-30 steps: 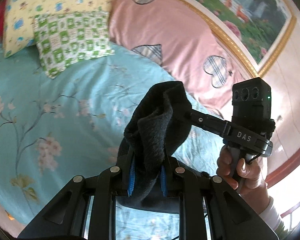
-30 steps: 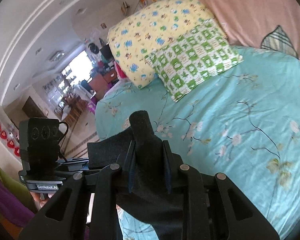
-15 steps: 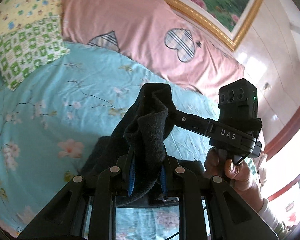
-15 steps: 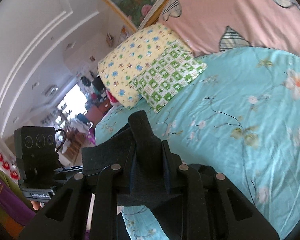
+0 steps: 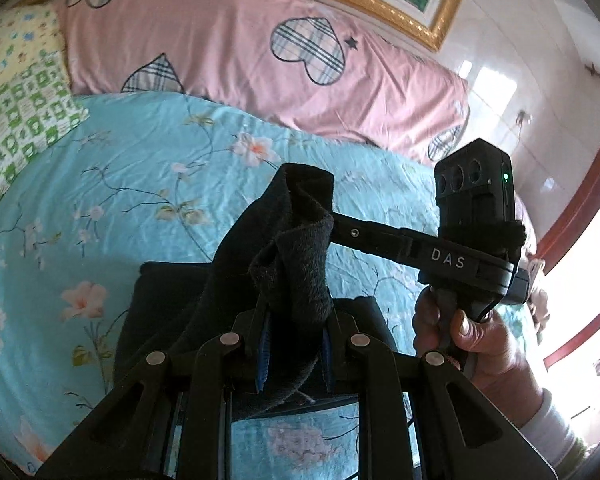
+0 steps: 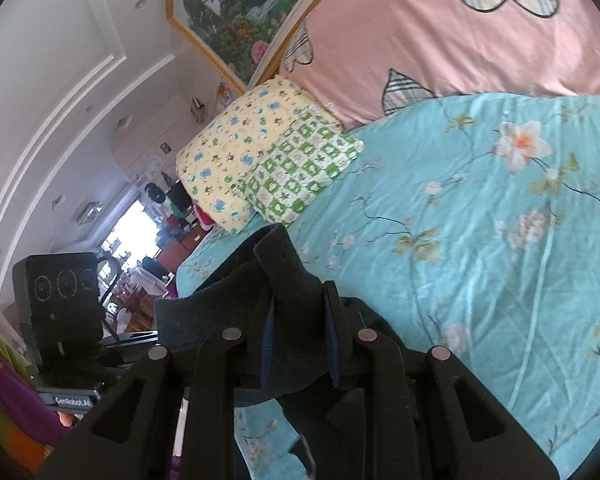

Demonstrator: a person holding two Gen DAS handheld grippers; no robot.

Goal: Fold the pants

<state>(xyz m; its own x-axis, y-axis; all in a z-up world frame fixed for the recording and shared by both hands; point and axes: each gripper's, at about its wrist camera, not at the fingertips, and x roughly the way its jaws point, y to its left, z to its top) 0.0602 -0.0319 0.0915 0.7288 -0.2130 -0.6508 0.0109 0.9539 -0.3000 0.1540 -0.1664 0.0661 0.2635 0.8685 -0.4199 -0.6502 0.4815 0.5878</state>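
Open turquoise bedsheet [image 5: 148,184] ahead, pillows [image 6: 260,164] far corner, pink quilt [image 5: 228,52] behind

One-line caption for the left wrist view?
Left gripper and right gripper both clamp black pants above the floral bedsheet.

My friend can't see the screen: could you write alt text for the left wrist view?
The left gripper is shut on a bunch of black pants, held up over a blue flowered bed. To the right, a hand holds the right gripper, also clamped on the pants. A pink heart-patterned quilt lies behind.
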